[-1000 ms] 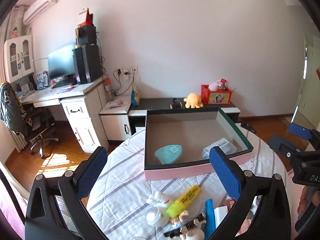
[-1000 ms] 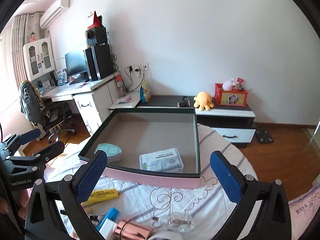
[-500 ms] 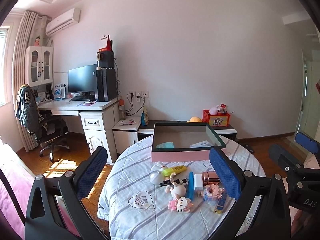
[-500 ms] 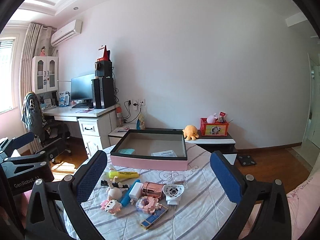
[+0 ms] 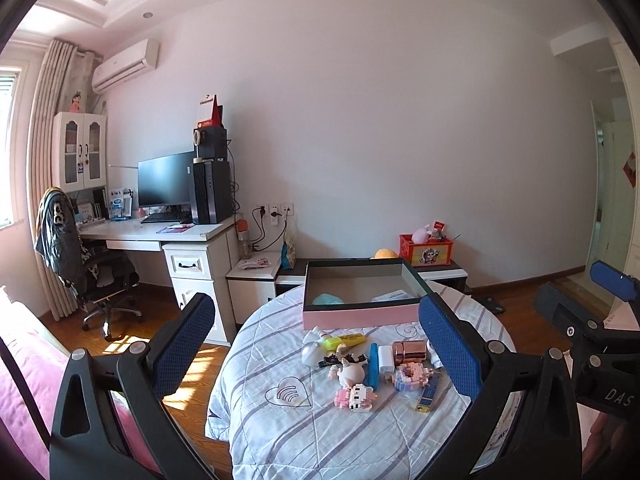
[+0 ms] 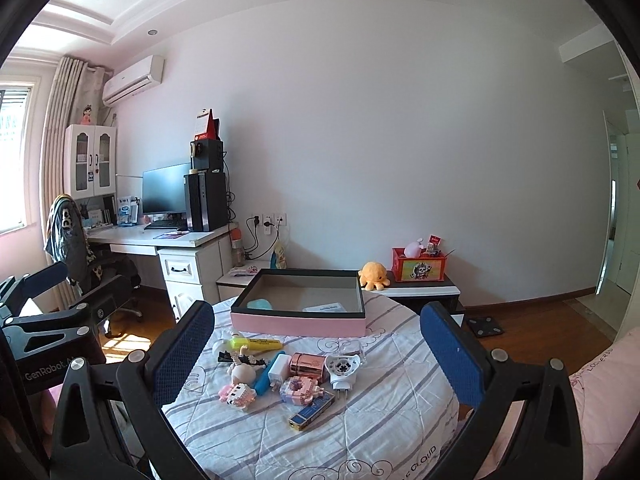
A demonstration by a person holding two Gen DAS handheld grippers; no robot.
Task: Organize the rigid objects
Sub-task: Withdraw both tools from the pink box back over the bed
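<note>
My left gripper fills the bottom of its frame with fingers spread wide, nothing between them; my right gripper sits the same way, spread and empty. Compared with a second ago, when both cameras sat close over the box, I now see the whole round table from farther back.

At the frame centre lies the scattered pile: a pink block figure, a blue-and-gold lighter, a white plug adapter, a rose-gold case and a yellow highlighter. None of these were fully in view a second ago.

Beyond them, just above centre, the pink box stands open, holding a teal pouch and a white packet, both unchanged. Far left, the desk with its monitor.
</note>
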